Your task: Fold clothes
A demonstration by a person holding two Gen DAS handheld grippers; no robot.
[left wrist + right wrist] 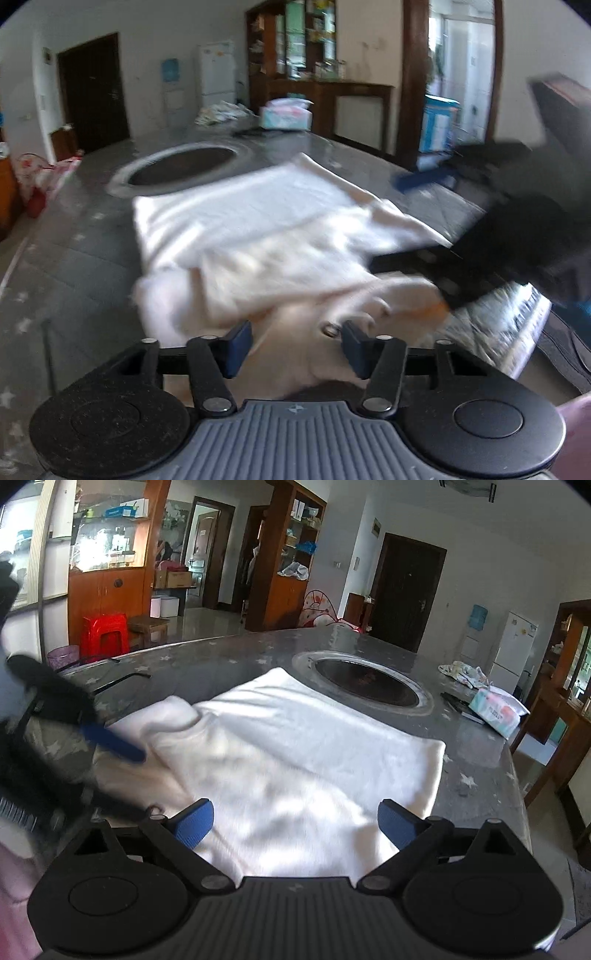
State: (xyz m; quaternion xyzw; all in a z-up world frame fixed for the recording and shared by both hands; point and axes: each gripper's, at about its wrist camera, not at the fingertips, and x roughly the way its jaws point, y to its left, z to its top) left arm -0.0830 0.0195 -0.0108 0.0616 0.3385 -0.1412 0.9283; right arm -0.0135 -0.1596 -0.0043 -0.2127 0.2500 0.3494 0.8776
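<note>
A white folded cloth garment (295,746) is spread on the grey star-patterned round table (476,771). The right gripper (295,821) is held above it with blue-padded fingers (195,821) spread apart.

A grey table (476,760) with pale star marks carries everything. A round dark recess (369,683) with a metal rim is sunk into its middle. 1 white garment (295,753) lies spread just beside that recess, partly folded, 1 edge near the table's rim. Farther off lie a tissue pack (496,712), a crumpled patterned cloth (463,672) and a dark flat item (456,703), too small to identify.
</note>
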